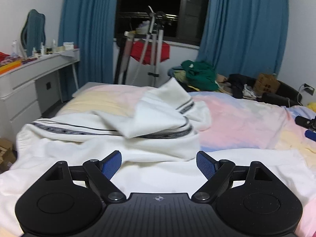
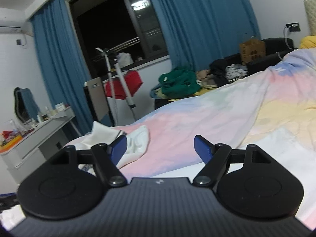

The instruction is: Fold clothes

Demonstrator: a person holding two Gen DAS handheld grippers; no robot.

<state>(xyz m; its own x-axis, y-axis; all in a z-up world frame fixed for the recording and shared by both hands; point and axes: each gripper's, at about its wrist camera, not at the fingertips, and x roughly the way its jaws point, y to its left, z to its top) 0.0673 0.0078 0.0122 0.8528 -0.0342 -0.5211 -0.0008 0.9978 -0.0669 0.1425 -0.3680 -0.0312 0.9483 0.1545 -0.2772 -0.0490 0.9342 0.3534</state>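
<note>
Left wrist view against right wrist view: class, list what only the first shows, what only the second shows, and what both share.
Only the left wrist view: the white garment's dark striped trim, most of its crumpled body, and the other gripper's tip at the right edge.

Only the right wrist view: the air conditioner high on the wall and a yellow pillow.

Both: the white garment, pastel bedsheet, blue curtains, green clothing, red cloth and cardboard box. The left gripper and right gripper are each open and empty.
</note>
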